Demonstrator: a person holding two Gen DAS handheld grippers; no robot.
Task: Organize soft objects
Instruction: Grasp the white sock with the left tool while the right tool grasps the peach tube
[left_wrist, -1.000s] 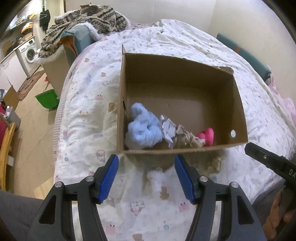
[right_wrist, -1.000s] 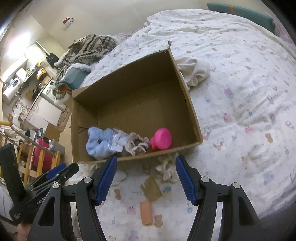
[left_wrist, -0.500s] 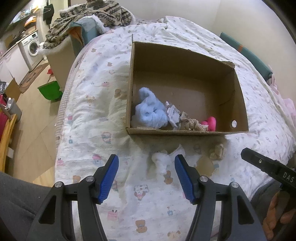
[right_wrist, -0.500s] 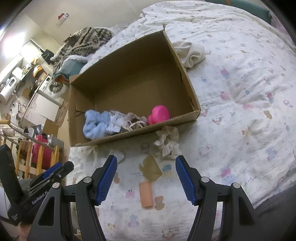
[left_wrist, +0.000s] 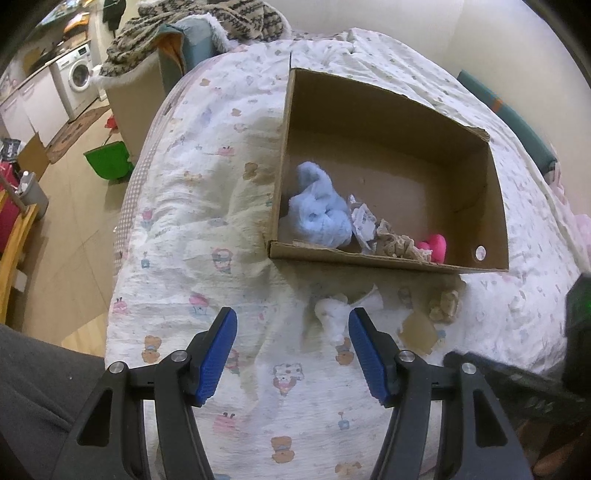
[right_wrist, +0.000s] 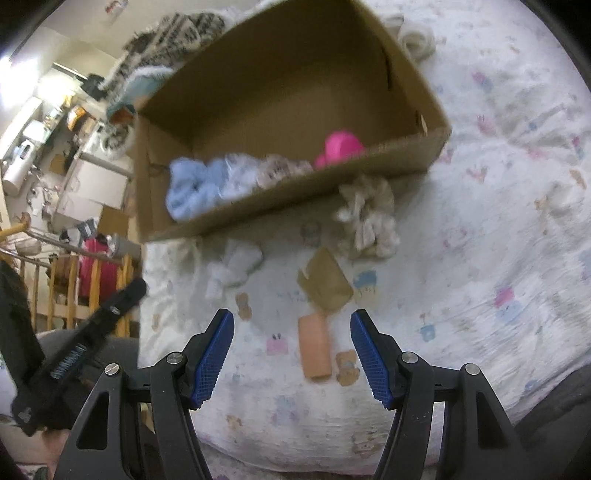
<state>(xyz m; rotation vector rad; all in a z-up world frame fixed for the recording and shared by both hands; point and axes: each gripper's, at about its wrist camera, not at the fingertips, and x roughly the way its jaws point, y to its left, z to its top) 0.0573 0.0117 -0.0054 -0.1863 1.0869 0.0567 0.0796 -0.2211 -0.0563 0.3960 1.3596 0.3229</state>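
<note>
Bedspread (right_wrist: 480, 258) nearer; right gripper (right_wrist: 291, 354) descended, jaws apart.

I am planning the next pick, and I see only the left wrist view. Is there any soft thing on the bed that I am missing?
Observer: Yes. An orange roll lies on the quilt, just ahead of the open right claw.
Operator: Anything behind the box?
Observer: A cream cloth lies on the bed past the far corner of the cardboard box.
</note>
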